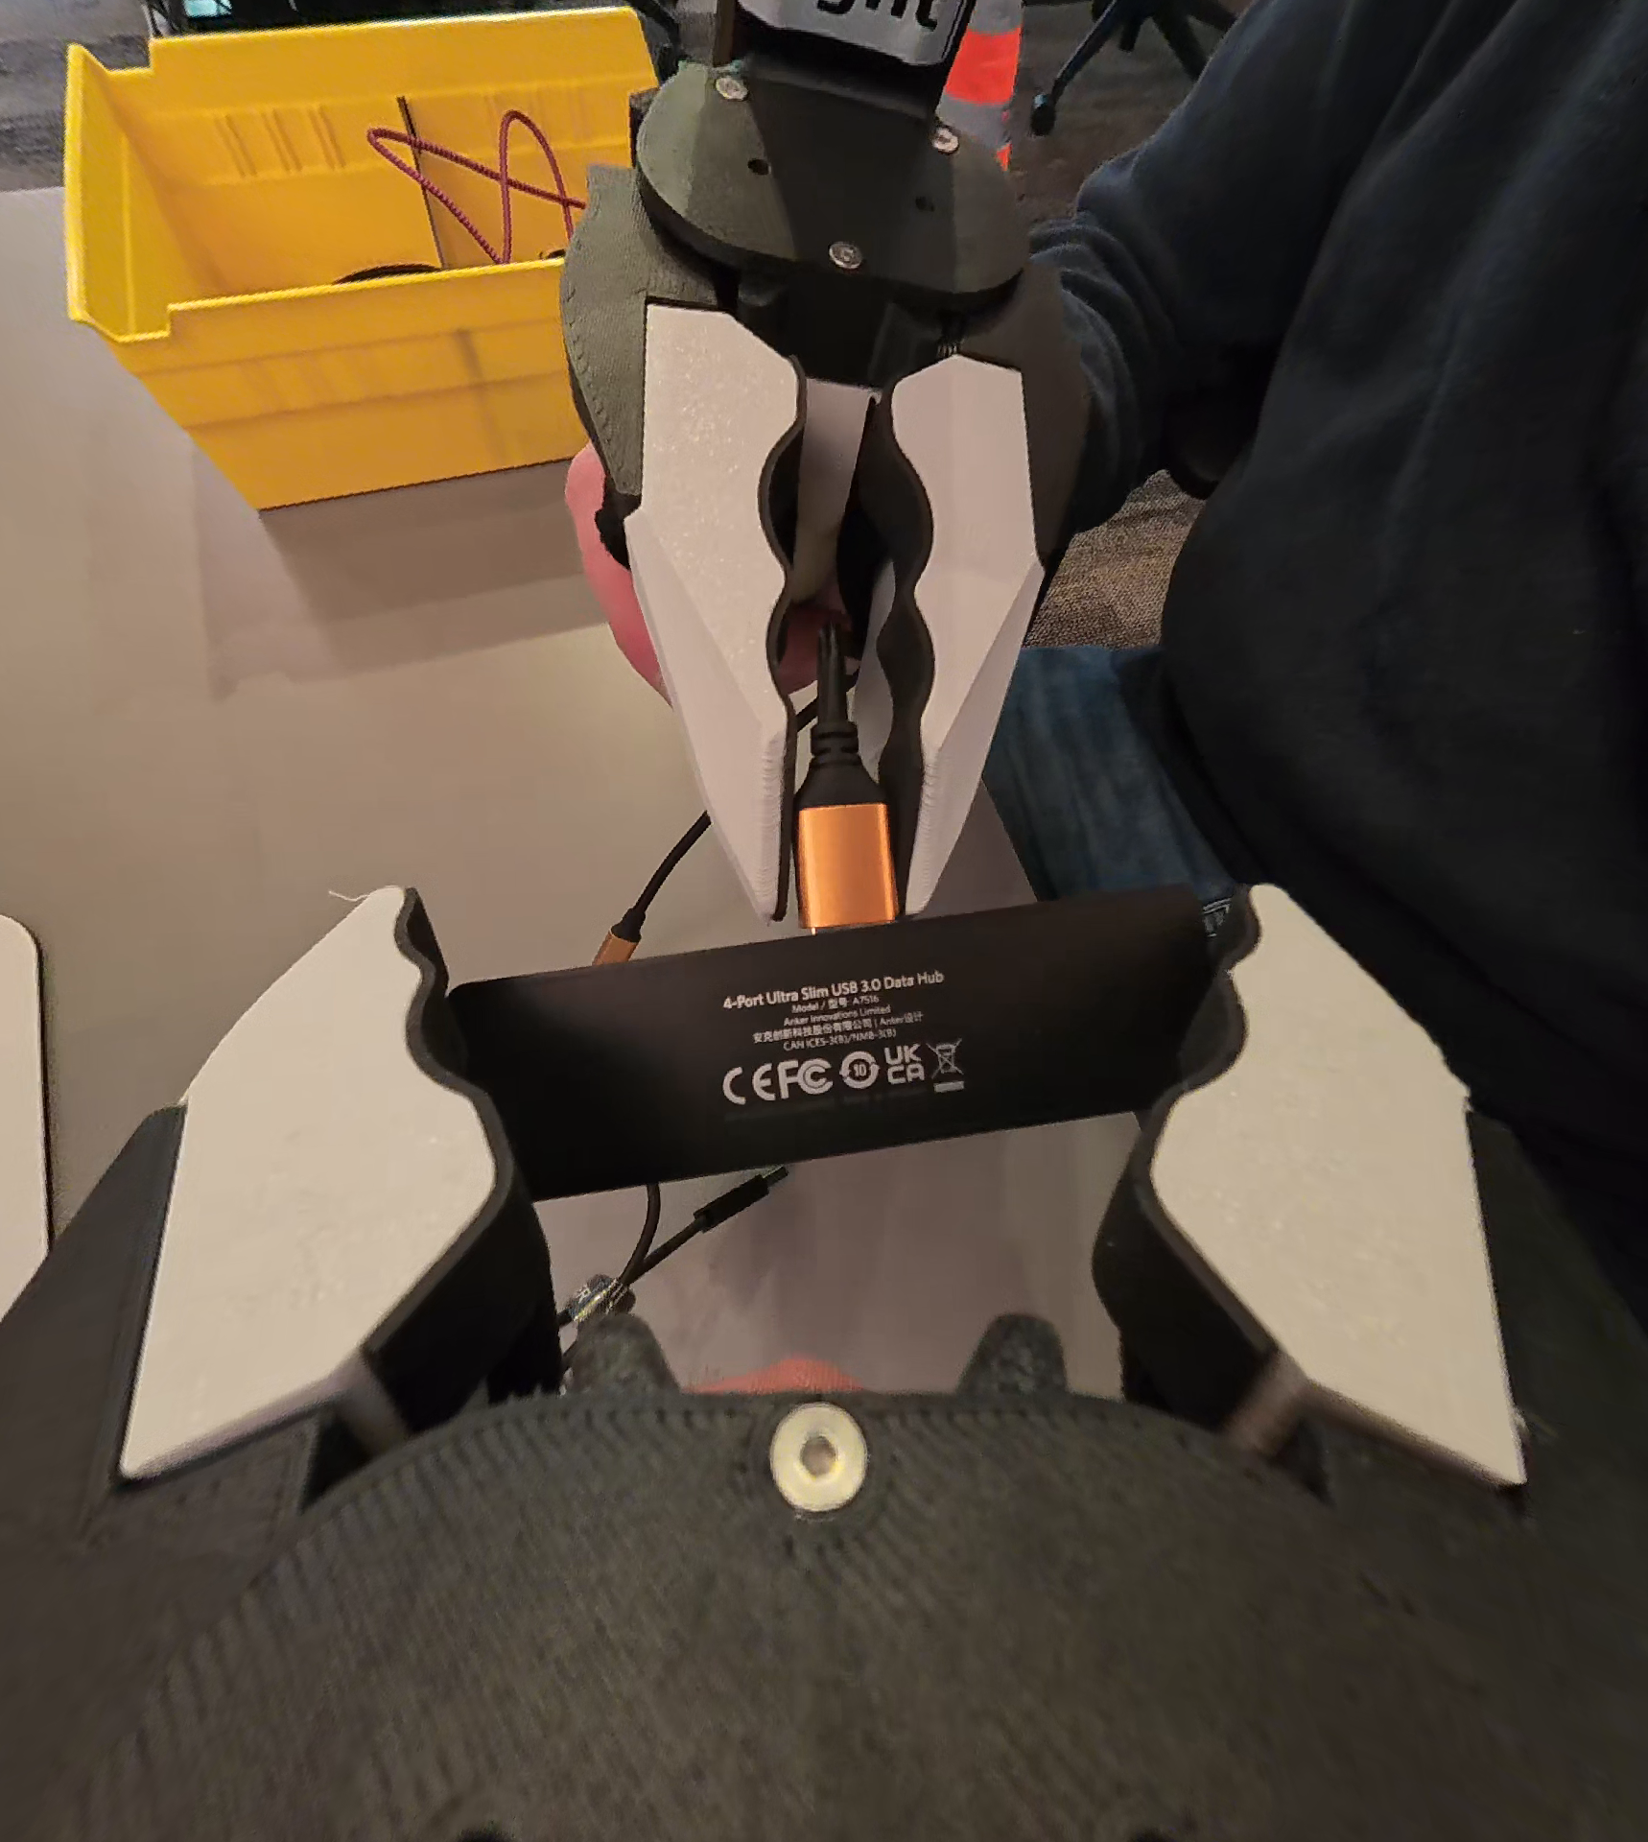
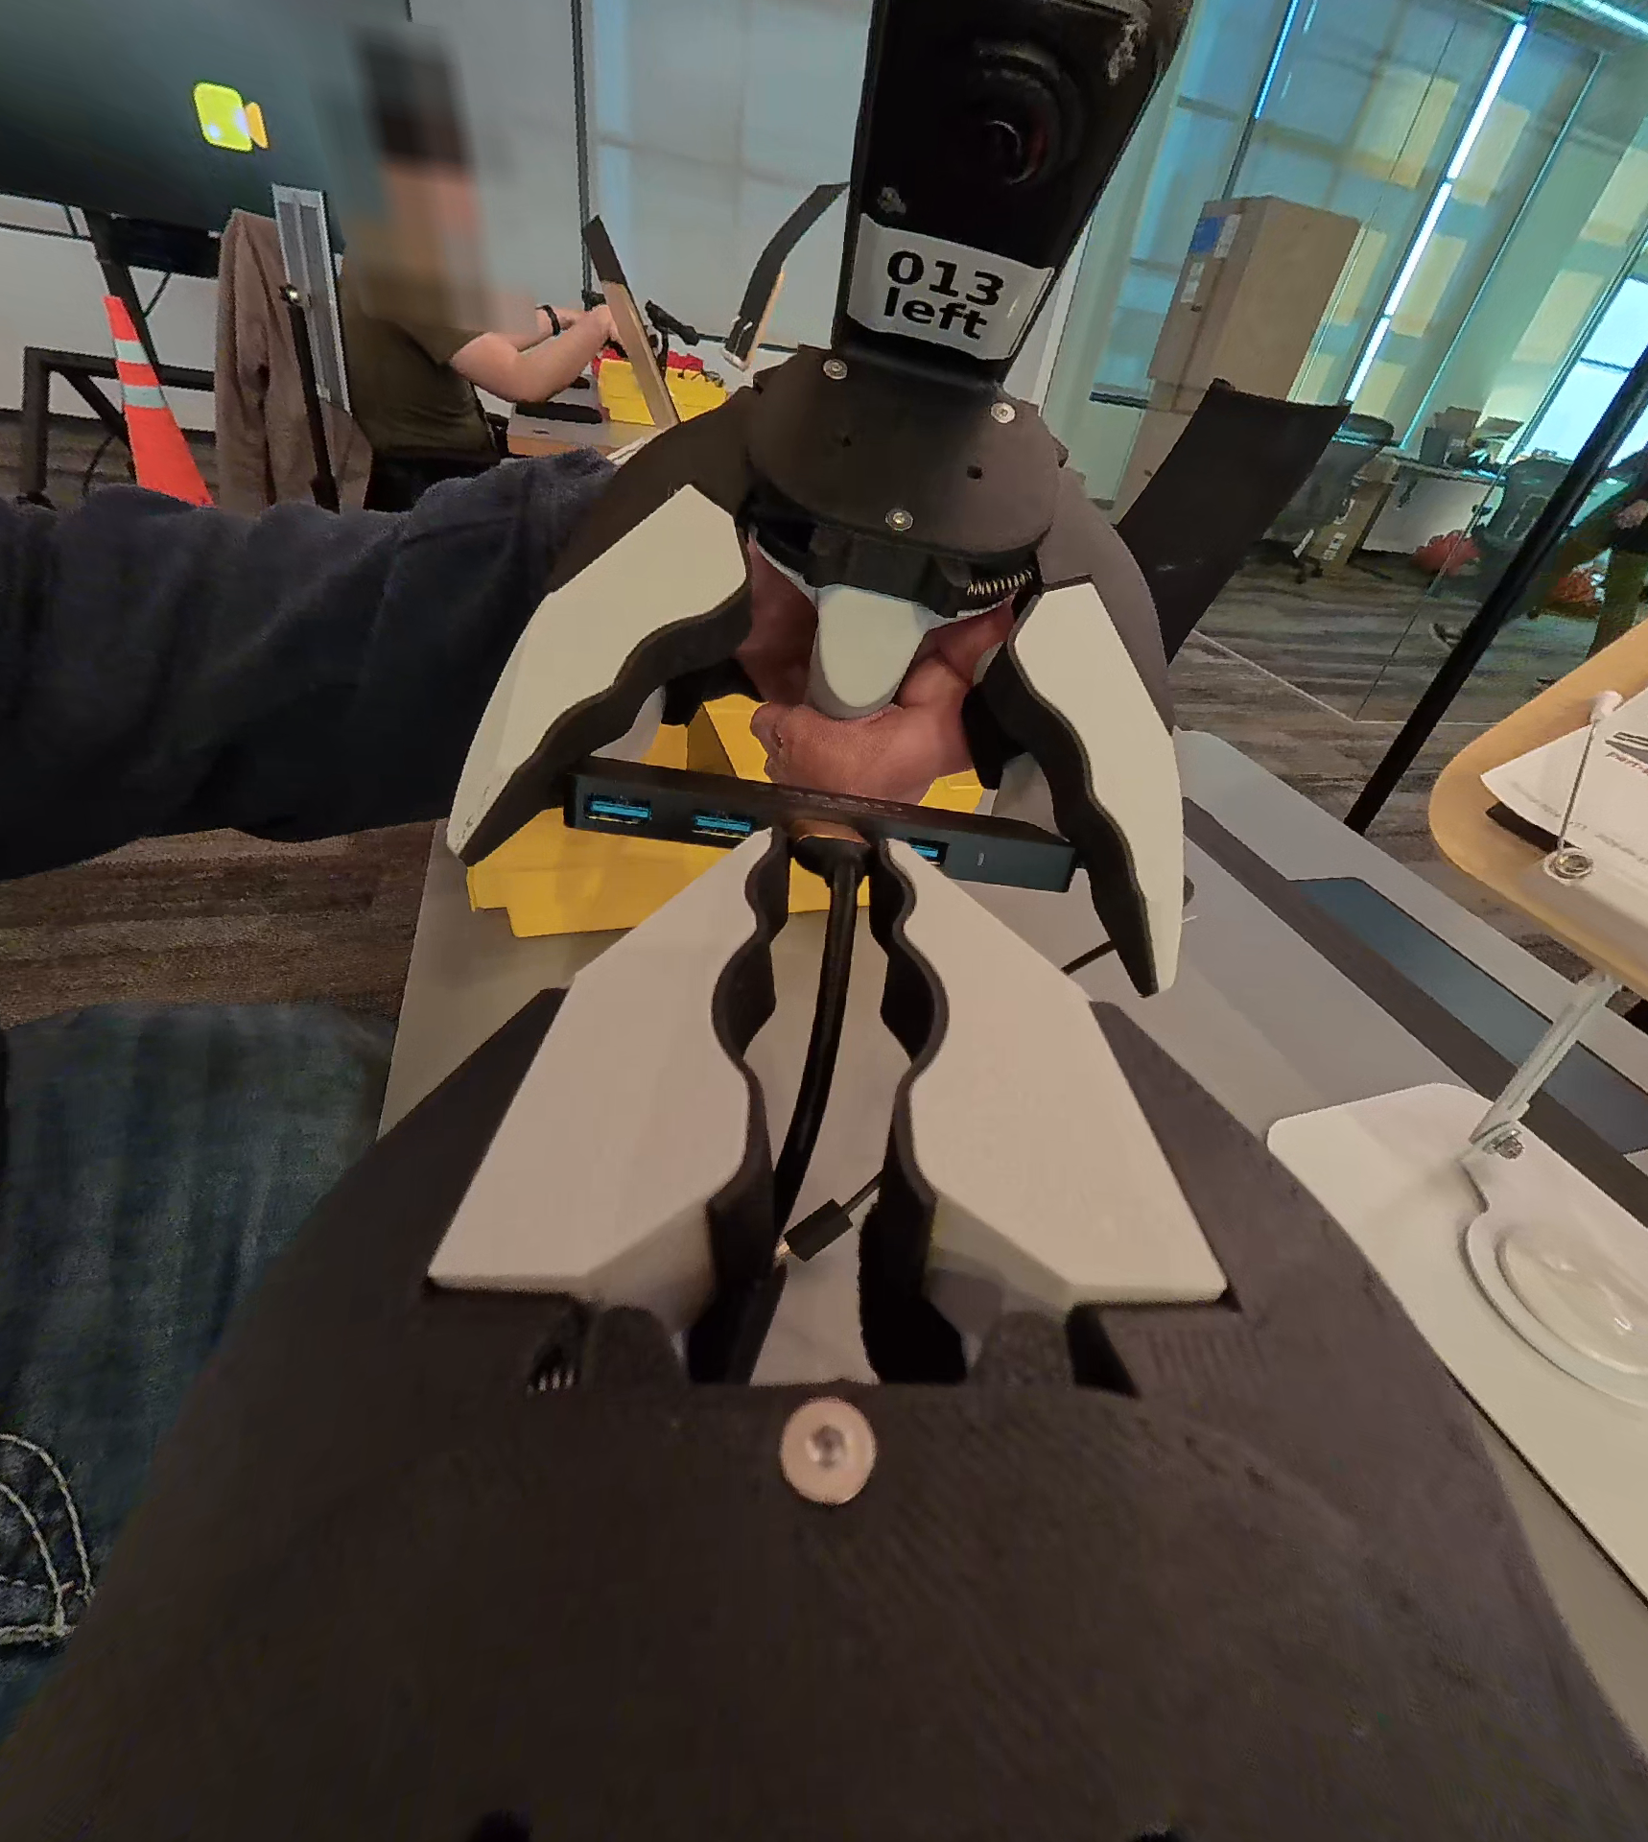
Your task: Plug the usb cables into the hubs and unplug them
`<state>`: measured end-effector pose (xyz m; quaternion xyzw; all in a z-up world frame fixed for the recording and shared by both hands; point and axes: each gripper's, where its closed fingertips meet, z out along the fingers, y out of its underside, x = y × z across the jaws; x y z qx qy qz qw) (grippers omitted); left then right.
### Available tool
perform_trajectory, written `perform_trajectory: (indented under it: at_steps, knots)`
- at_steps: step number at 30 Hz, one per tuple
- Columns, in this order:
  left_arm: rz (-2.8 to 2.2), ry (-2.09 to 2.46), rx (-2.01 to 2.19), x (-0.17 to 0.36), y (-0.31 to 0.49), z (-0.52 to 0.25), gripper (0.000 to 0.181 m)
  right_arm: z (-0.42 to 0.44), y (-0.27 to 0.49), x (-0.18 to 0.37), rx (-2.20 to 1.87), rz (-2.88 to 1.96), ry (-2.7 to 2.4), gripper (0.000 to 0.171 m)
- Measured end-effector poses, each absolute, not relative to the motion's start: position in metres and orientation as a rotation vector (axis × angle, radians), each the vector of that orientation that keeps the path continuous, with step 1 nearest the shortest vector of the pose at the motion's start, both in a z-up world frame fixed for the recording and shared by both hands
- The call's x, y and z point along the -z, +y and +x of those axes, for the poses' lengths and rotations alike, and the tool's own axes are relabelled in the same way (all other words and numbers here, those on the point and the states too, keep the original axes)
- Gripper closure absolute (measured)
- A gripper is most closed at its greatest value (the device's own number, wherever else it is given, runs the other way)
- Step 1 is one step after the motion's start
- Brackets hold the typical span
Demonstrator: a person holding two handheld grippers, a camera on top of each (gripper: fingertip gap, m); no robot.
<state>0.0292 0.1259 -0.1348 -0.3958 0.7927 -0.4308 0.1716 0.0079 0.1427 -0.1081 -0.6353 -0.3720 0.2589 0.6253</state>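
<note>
On a grey table (image 1: 102, 698) with a yellow bin (image 1: 322, 299) at its far left, the left gripper (image 1: 830, 1007) clamps the black hub's (image 1: 830, 1057) ends, labelled underside up. Only the right wrist view shows its blue ports (image 2: 616, 809); the right gripper (image 2: 828, 847) pinches the copper-shelled plug (image 1: 847, 865) at the hub's edge.

Open-plan office, glass partitions (image 2: 1348, 249), desks (image 2: 1298, 897), office chairs (image 2: 1348, 468)
</note>
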Motion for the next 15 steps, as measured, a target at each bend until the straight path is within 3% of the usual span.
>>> perform_trajectory:
  at_steps: [15]
  knots:
    - [-1.135, 2.245, 1.182, 0.136, 0.1286, 0.0301, 0.047, 0.0105, 0.1443, 0.1094, -0.615, -1.466, -0.854, 0.158]
